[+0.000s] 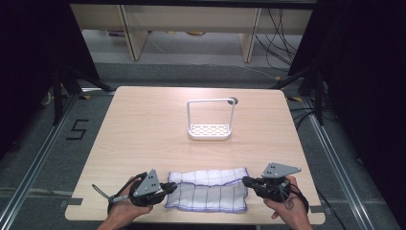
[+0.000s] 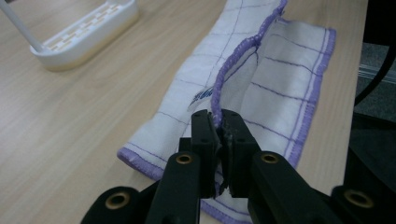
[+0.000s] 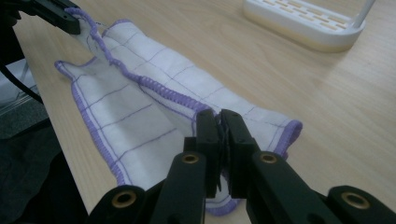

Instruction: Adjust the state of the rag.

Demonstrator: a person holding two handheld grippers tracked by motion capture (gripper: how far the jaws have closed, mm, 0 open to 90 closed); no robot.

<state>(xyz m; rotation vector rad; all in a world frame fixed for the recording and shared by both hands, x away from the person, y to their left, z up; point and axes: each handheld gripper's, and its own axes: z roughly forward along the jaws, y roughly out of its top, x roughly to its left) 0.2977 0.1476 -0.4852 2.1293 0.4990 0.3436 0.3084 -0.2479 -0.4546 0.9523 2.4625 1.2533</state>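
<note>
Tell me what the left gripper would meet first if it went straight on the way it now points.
The left gripper, shut on the white cloth with purple hem, points along that cloth toward the right gripper holding the opposite end. It would likely push cloth first, then meet that gripper; depth is uncertain.

Wooden table (image 1: 143,139), checked cloth (image 1: 210,191), white rack (image 1: 209,131)

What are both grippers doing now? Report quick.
Left gripper: shut on the cloth, at its purple hem.
Right gripper: shut on the cloth's opposite end.
</note>
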